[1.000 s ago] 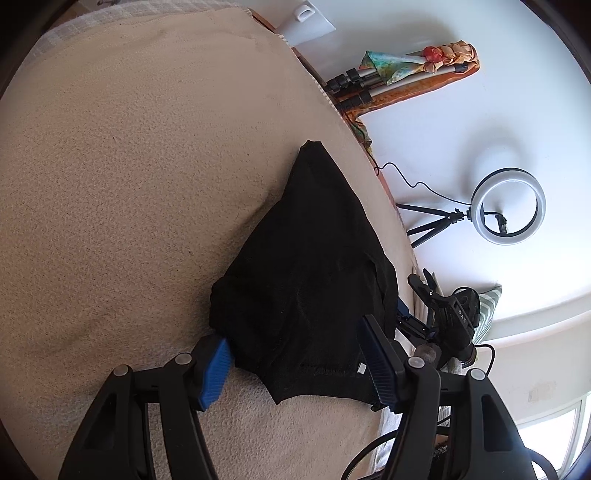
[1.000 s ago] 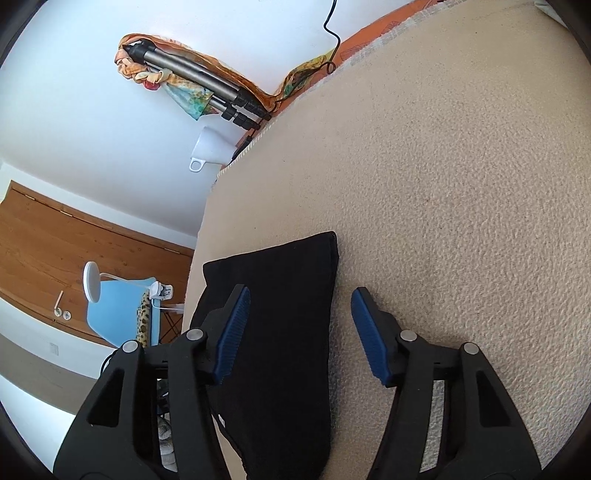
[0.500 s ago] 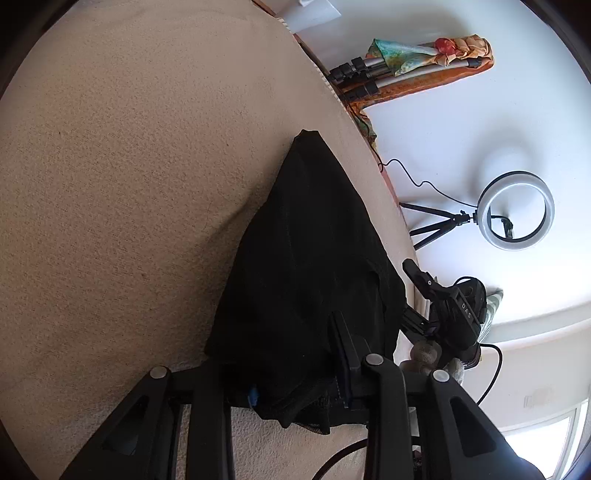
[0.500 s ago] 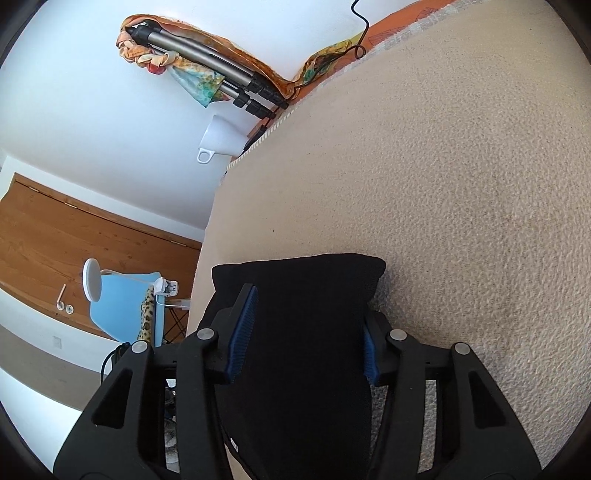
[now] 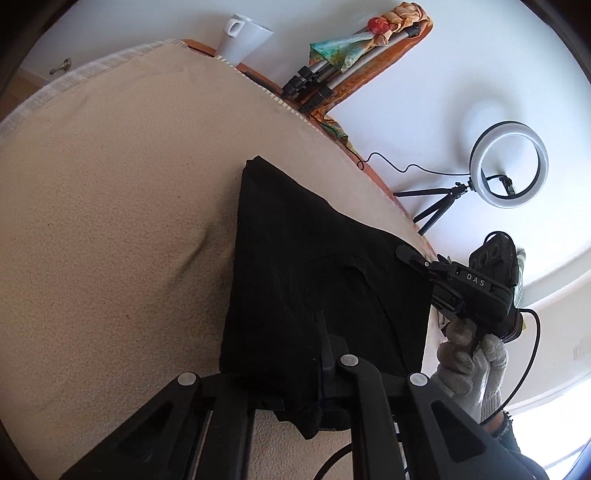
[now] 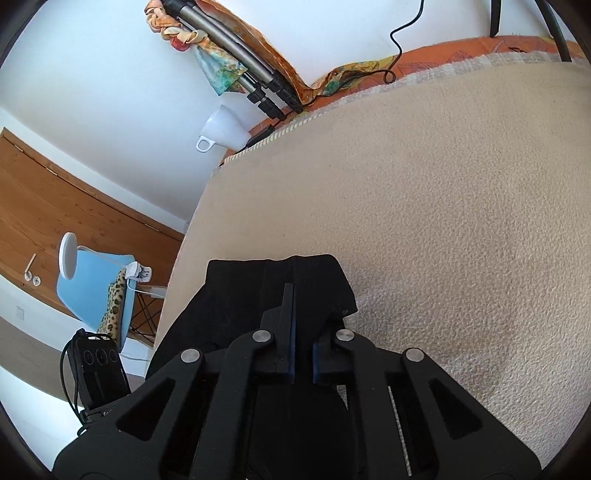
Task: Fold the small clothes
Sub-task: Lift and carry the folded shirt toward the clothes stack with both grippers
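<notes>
A black garment [image 5: 314, 266] lies on the beige blanket [image 5: 110, 221], its near edge lifted. In the left wrist view my left gripper [image 5: 320, 332] is shut on that near edge, and the cloth bunches and hangs below the fingers. The right gripper [image 5: 408, 254], carried by a gloved hand [image 5: 469, 350], pinches the garment's right edge. In the right wrist view my right gripper [image 6: 292, 295] is shut on a corner of the black garment [image 6: 243, 288], with cloth draped over both sides of its fingers.
A white mug [image 5: 243, 35], folded tripod legs [image 5: 314, 81] and a patterned cloth sit along the blanket's far edge. A ring light [image 5: 509, 164] stands on a small tripod at the right. A blue chair [image 6: 99, 273] stands beyond the blanket's left edge.
Both grippers went from open around the garment's edge to shut on it. They then rose, lifting the near edge off the blanket.
</notes>
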A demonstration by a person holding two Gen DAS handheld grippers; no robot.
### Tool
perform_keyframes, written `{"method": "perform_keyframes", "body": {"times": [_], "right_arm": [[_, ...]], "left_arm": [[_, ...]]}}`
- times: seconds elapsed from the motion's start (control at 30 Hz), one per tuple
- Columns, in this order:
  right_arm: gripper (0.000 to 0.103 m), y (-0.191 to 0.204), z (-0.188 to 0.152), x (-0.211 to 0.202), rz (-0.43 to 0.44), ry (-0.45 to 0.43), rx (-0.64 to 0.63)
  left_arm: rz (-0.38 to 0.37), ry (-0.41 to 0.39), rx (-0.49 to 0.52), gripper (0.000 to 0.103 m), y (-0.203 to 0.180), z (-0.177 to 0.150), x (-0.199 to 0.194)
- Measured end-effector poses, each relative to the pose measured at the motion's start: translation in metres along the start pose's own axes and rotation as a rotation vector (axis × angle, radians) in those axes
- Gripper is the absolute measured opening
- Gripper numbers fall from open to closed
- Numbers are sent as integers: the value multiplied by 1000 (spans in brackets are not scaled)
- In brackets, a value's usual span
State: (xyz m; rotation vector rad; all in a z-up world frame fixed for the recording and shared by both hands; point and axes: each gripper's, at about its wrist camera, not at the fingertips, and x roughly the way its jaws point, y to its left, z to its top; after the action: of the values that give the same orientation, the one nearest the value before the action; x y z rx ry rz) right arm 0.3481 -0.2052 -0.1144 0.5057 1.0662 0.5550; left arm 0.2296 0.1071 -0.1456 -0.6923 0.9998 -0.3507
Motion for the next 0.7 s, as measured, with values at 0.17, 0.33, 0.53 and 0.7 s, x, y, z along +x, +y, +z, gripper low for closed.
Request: {"method": "perform_keyframes", "body": {"times": [0.17, 0.33, 0.53, 0.7], "right_arm": [[6, 18, 3, -9, -8, 2, -31], [6, 33, 2, -25, -16, 0, -80], [6, 29, 4, -64, -38, -32, -92], [6, 14, 6, -106, -70, -71, -97]], "left_arm": [[-13, -9, 61, 5, -18, -3, -5], [-47, -13, 89, 4, -40, -5, -2], [-104, 6, 128, 4, -76, -10, 10], [-147, 38, 174, 4, -109, -9, 28]]}}
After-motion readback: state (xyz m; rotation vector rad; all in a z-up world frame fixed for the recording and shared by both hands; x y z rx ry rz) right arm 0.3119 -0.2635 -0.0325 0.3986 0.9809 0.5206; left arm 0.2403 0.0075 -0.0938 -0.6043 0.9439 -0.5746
